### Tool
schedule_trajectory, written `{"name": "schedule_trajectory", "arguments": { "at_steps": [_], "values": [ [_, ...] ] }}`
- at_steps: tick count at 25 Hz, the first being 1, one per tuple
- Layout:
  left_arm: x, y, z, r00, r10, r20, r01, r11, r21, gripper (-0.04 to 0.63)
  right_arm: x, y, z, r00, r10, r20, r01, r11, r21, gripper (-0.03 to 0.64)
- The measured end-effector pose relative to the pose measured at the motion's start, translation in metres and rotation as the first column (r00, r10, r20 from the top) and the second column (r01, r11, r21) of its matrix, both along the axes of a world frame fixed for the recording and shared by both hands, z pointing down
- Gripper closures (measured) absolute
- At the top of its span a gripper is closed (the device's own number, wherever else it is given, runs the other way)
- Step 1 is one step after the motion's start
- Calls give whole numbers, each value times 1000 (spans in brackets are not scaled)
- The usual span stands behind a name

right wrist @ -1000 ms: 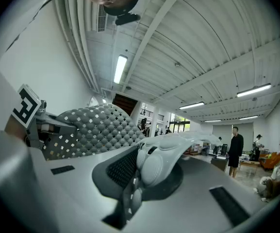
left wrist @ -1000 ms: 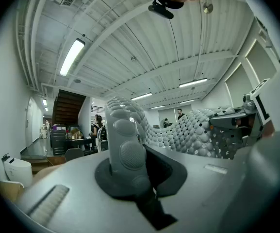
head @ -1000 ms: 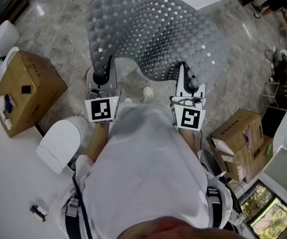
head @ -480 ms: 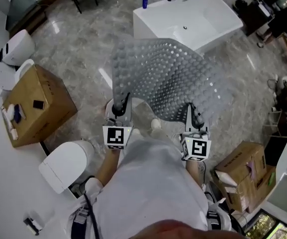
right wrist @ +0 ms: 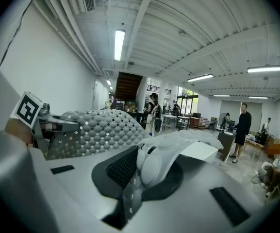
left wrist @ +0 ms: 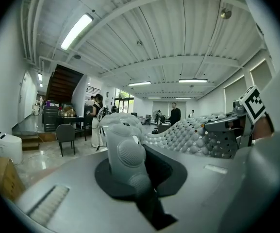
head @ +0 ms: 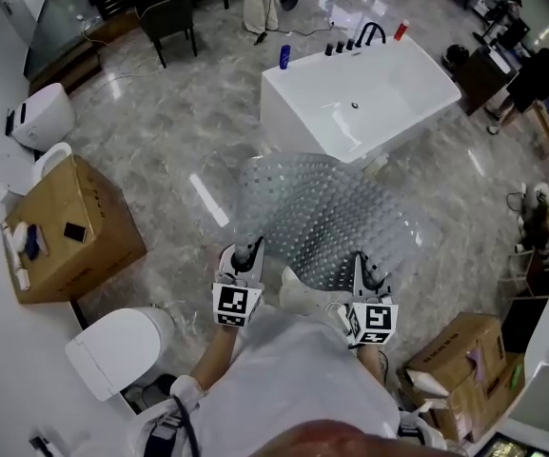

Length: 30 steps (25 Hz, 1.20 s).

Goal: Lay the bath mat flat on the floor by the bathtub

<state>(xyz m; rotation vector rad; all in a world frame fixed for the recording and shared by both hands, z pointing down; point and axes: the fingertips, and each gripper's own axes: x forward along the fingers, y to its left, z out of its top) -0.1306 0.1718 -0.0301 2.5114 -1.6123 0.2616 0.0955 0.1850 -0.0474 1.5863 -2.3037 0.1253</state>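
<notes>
Bath mat: grey, studded, held up over floor. Near-edge corners pinched, one each, by my L gripper and R gripper, both clamped tight. Mat runs fwd from me toward bathtub, far edge nearest tub. Hands equally near.

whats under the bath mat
The bath mat covers a patch of grey marble floor in front of the white bathtub. What lies on that patch, and whether the mat's far edge touches it, cannot be seen.
</notes>
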Motion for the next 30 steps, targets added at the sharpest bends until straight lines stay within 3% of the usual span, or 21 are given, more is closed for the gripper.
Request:
{"name": "schedule_trajectory", "arguments": {
  "at_steps": [14,22,30],
  "values": [
    [50,-73,13,993,-29,115,37,997,-73,575,48,-103,63,980,-133,150,148,984,-96,592],
    [76,-96,24,996,8,86,2,994,-110,577,72,-117,86,981,-94,171,120,982,-146,592],
    [63,-77,25,999,-1,44,5,996,-89,575,68,-93,83,987,-85,133,107,980,-170,592]
  ]
}}
